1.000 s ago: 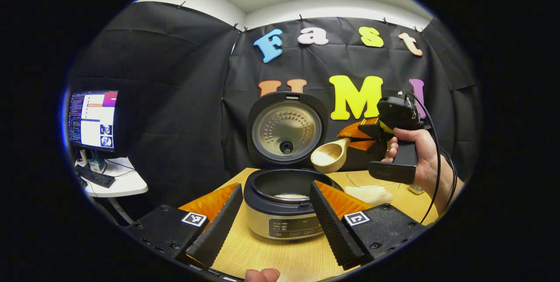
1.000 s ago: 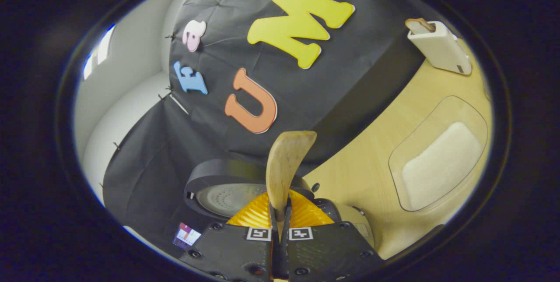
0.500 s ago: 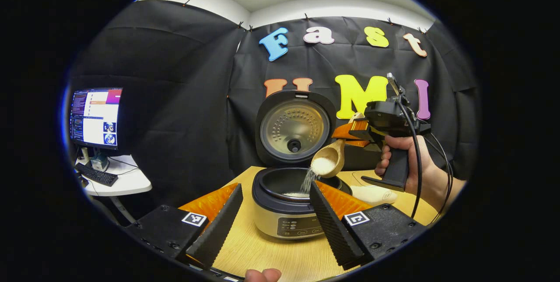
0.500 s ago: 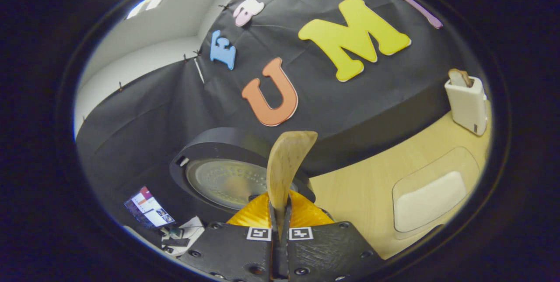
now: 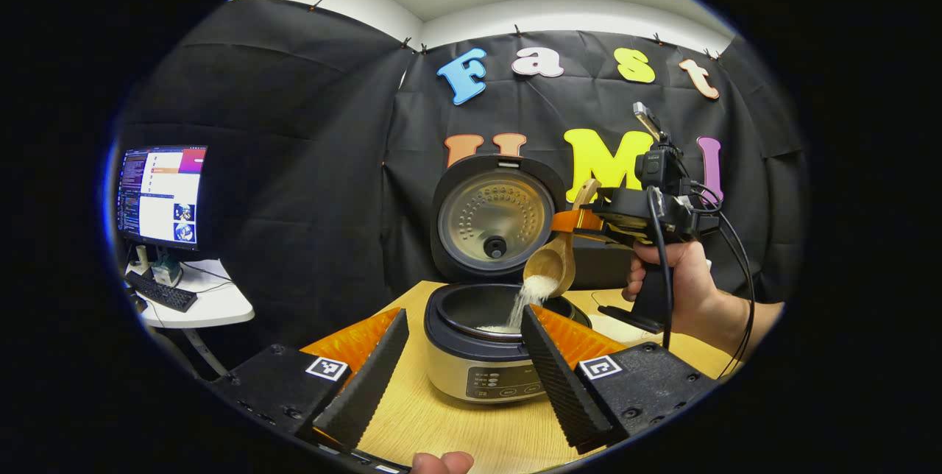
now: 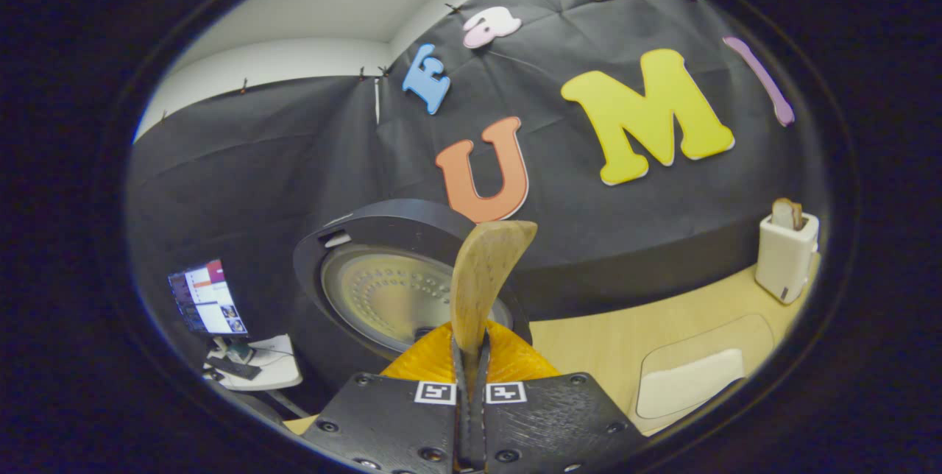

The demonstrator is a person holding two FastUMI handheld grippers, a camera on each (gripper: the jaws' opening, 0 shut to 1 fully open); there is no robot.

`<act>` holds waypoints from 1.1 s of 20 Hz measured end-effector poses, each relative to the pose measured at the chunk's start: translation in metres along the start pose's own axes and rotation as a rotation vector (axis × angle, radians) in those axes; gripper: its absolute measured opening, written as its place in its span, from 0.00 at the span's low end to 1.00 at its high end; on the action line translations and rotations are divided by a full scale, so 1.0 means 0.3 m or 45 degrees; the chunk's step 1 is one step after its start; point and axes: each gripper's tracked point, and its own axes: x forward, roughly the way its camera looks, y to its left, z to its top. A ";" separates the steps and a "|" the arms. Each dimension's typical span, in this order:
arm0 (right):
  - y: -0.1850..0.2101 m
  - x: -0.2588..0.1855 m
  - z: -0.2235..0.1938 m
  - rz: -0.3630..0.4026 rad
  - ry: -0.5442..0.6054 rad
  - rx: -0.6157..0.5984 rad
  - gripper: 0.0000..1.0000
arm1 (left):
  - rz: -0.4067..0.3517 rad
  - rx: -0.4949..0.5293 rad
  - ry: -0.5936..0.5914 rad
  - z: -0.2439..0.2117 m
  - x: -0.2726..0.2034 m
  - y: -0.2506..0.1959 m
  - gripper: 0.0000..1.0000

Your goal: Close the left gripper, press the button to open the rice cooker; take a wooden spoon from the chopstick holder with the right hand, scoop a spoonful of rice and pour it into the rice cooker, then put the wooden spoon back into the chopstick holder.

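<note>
Right gripper [image 5: 589, 220]: we clamp the wooden spoon [image 5: 557, 262] handle.
Spoon bowl: we tip it directly above the open rice cooker [image 5: 486, 341], rice [image 5: 531, 294] streaming in.
Left gripper [image 5: 464, 371]: fingers spread, grasping nothing.
Chopstick holder [image 6: 786, 257]: far right of our spoon.

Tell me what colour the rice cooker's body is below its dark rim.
The rice cooker has a pale cream body, clearest in the left gripper view.

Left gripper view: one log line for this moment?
step: pouring | right gripper: shut on wooden spoon | rice: falling into rice cooker, lid up | left gripper: open, idle
</note>
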 end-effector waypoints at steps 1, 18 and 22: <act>0.014 -0.004 0.002 0.007 -0.012 -0.049 0.00 | -0.002 0.002 0.005 -0.006 0.000 -0.003 0.98; 0.183 -0.039 0.008 0.132 -0.098 -0.502 0.00 | -0.018 -0.014 -0.015 0.008 -0.002 -0.019 0.98; 0.173 -0.044 0.015 0.143 -0.068 -0.352 0.00 | -0.022 -0.033 -0.023 0.018 -0.006 -0.014 0.98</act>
